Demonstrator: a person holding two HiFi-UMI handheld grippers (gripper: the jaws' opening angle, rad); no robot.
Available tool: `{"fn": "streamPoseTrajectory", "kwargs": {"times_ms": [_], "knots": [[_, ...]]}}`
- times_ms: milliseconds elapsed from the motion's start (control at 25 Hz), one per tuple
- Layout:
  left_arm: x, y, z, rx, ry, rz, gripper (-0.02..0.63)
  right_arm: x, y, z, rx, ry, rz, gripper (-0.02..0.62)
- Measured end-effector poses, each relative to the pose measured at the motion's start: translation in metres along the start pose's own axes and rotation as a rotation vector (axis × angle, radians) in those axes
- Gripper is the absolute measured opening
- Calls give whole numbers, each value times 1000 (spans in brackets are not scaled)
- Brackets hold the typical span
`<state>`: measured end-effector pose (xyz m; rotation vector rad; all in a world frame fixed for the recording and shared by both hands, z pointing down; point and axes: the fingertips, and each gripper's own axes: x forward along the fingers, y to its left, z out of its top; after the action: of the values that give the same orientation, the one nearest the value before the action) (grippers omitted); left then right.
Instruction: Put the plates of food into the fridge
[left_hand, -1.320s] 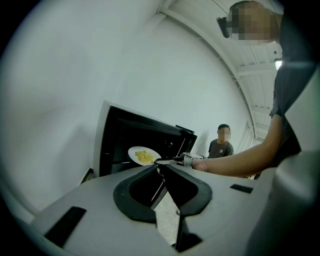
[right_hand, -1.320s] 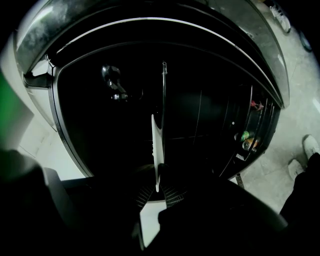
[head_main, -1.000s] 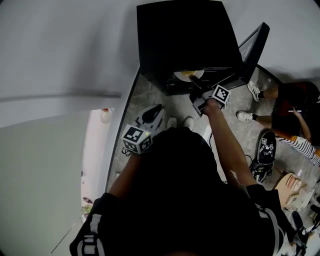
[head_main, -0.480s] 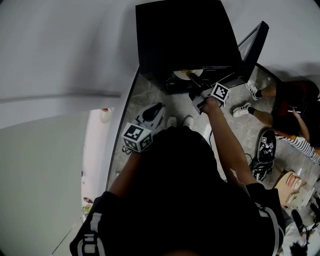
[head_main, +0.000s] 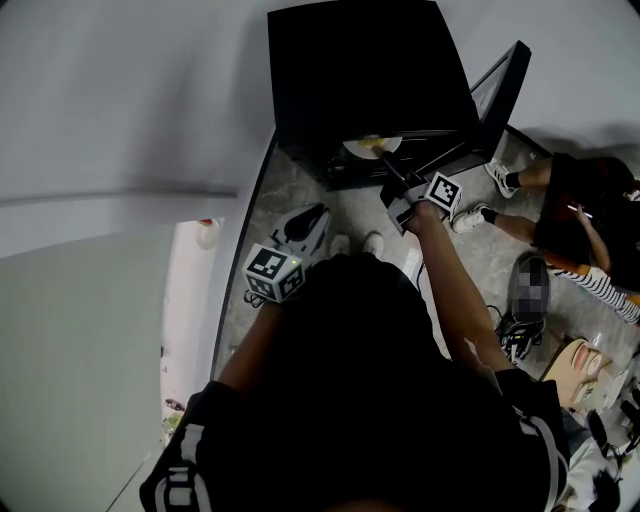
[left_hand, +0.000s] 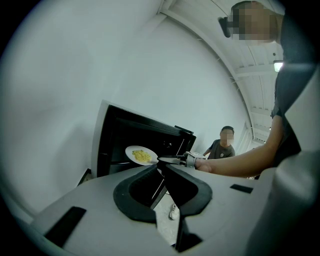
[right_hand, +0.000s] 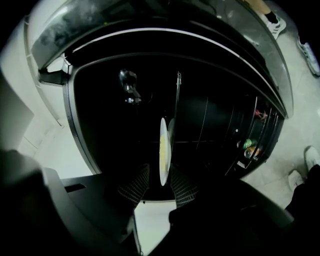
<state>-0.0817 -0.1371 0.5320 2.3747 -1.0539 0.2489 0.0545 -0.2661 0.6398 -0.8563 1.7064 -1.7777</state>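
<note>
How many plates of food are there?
1. The plate of yellow food is at the fridge's open front, its rim between the right gripper's jaws, which are opening. More may hide in the dark inside.

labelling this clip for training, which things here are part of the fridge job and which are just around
Job: white round plate of yellow food; black fridge, door open; right gripper, jaws opening around the plate's rim.
Just around: left gripper, empty; green and orange containers in the fridge door; person sitting beside it.
</note>
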Motion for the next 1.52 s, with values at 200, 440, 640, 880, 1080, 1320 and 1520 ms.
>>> {"fn": "streamPoseTrajectory", "kwargs": {"times_ms": [200,440,640,880,1080,1320,1520], "knots": [[-1,-2,2,1,-10,-13,64,-21,12,-6,-68,3,-13,124],[2,-5,2,10,-15,-41,64,-38,46,-27,-238,61,38,78],[2,-11,2,22,-21,-66,64,-55,58,-36,-407,73,-21,40],[3,-13,3,28,-23,-77,64,-64,71,-40,-504,76,-22,34],[-1,-15,4,31,-27,-80,64,-68,86,-55,-602,97,-4,32],[1,-17,5,37,-26,-90,64,-74,104,-69,-710,114,23,31],[3,-19,5,37,-29,-97,64,-80,114,-75,-767,115,31,32]]}}
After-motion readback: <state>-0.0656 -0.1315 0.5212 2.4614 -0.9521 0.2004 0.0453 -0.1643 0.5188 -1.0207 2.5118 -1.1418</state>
